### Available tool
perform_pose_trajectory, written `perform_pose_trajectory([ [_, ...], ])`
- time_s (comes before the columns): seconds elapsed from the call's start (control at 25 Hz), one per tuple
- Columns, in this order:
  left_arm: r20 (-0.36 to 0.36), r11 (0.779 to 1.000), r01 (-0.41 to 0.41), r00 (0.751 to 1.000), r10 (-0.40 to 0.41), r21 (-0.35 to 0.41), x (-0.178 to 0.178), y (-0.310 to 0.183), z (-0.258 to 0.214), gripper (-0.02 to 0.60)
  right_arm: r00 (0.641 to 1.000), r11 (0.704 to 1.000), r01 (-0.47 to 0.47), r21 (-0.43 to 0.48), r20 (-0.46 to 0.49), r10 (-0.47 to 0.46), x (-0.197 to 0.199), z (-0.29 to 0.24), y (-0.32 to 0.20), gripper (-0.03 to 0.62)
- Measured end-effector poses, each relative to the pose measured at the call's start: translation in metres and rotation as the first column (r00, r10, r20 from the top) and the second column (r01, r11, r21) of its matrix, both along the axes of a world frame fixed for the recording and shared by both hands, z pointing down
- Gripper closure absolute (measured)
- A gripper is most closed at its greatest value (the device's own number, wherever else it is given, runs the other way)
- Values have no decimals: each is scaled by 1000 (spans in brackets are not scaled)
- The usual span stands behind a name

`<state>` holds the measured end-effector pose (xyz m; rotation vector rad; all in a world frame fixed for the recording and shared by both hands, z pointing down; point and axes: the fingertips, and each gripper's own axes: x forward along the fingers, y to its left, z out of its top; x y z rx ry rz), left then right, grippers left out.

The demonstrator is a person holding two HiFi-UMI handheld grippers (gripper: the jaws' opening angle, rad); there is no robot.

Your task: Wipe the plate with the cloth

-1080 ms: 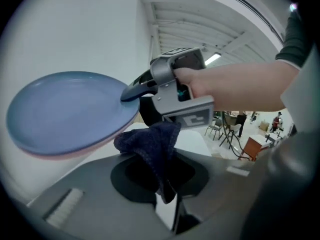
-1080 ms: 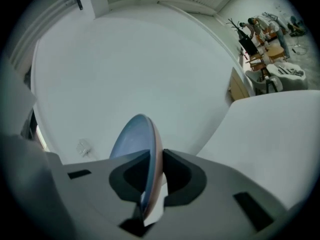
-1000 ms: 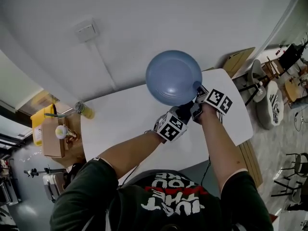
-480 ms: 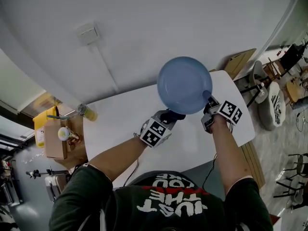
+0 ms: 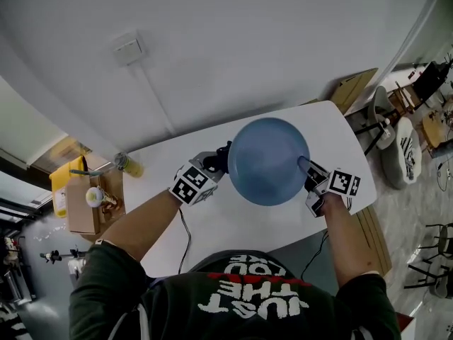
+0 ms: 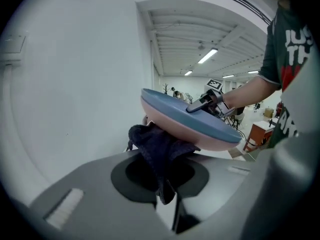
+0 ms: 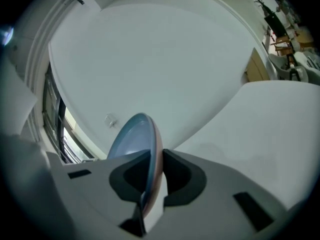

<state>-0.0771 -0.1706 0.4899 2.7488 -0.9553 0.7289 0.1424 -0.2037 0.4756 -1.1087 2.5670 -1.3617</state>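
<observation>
A round blue plate (image 5: 269,160) with a pinkish underside (image 6: 195,129) hangs above the white table, held by its right rim. My right gripper (image 5: 309,172) is shut on that rim, and the plate (image 7: 135,144) stands edge-on between its jaws in the right gripper view. My left gripper (image 5: 218,160) sits at the plate's left edge, shut on a dark blue cloth (image 6: 160,151). The bunched cloth touches the plate's underside in the left gripper view. Most of the cloth is hidden behind the plate in the head view.
The white table (image 5: 212,211) has its front edge near the person's body and its right corner by stacked cardboard (image 5: 350,91). A yellow bottle (image 5: 127,163) stands at the table's left end, beside an open cardboard box (image 5: 81,204). A white wall lies beyond.
The plate has moved down and slightly right with my right gripper. My left gripper has swung from below the plate out to its left edge, carrying the cloth.
</observation>
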Motion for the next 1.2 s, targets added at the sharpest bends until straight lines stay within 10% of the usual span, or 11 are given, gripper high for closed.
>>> perform_pose_trajectory([
  [0.48, 86, 958, -283, 954, 286, -49, 12, -29, -32, 532, 913, 931, 361, 47, -220, -343, -67, 18, 52, 551],
  [0.68, 117, 877, -468, 870, 478, -105, 65, -19, -34, 532, 866, 890, 453, 54, -263, -425, -100, 21, 63, 551],
  [0.96, 120, 691, -683, 685, 718, -235, 126, 25, -24, 532, 820, 842, 533, 83, -296, -489, -130, 19, 75, 549],
  [1.04, 136, 725, -656, 714, 686, -209, 124, 14, -26, 532, 830, 854, 514, 84, -298, -471, -123, 22, 73, 549],
  [1.2, 50, 867, -474, 872, 486, -155, 81, -32, -49, 532, 905, 920, 385, 73, -227, -360, -83, 22, 59, 551],
])
